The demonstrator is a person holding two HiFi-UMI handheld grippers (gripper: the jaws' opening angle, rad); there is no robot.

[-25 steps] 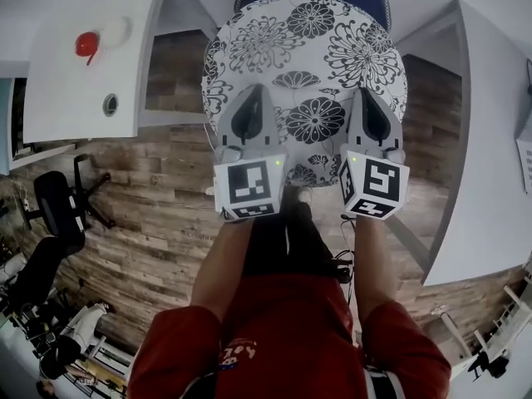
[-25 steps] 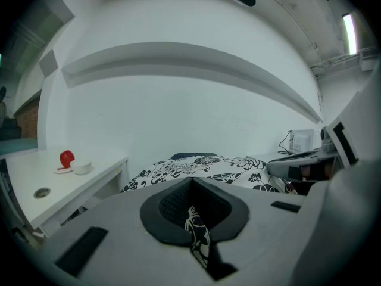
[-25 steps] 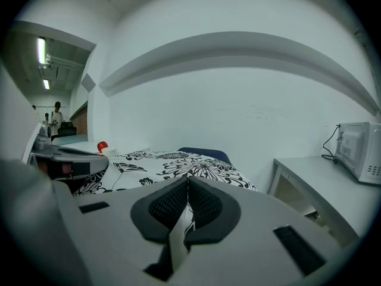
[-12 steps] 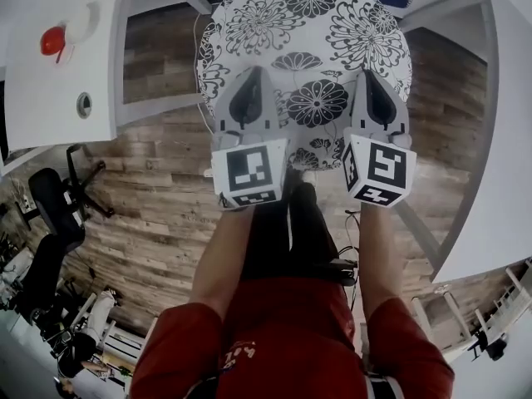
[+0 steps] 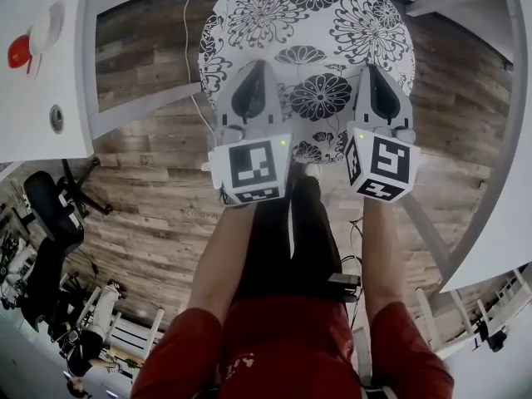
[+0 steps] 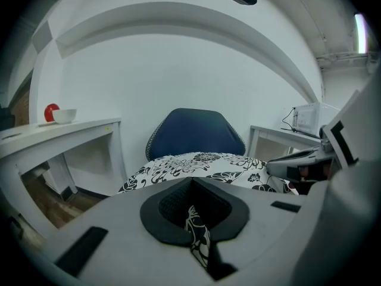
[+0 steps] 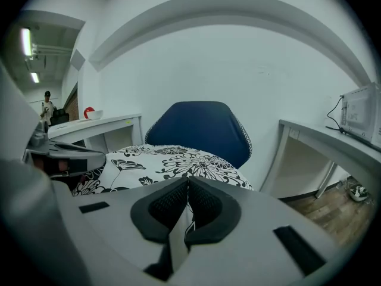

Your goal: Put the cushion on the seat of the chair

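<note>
Cushion (image 5: pixel 307 48) held (before blue chair (image 6: pixel 195 133))

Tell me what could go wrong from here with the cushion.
1. The left gripper and right gripper each pinch only a thin fold at the near edge of the cushion; it could slip free.
2. The cushion hides the seat from the head view, so it may land off-centre.
3. Its far edge sits near the blue backrest and might ride up against it.

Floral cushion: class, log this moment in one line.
held: round black-and-white floral fabric cushion | left gripper: shut on its edge | right gripper: shut on its edge | blue chair: backrest beyond cushion
</note>
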